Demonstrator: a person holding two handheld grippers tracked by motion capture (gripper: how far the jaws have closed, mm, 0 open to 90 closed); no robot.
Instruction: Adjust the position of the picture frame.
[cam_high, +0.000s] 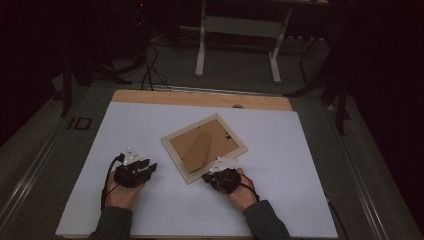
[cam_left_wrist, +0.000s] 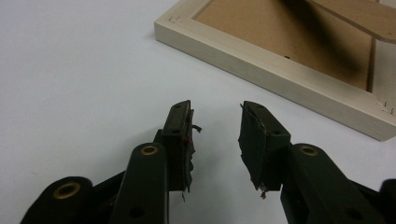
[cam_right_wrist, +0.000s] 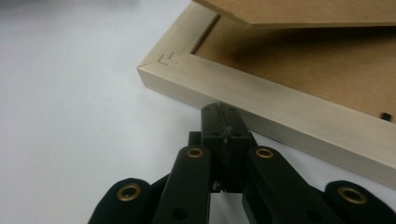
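Frame (cam_high: 204, 147) lies face down near the middle of the white table (cam_high: 300, 200), its stand flap (cam_high: 199, 151) raised. Right gripper (cam_high: 209, 176), jaws pressed together with nothing between, touches the frame's edge, probably to push it. Left gripper (cam_high: 150, 167) waits beside, half open and empty.

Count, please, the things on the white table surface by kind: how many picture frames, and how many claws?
Picture frame, wooden, lying back side up: 1
Claws, black, one in each hand: 2, the left claw with jaws apart and nothing between them, the right claw with jaws shut at the frame's edge
Total: 3
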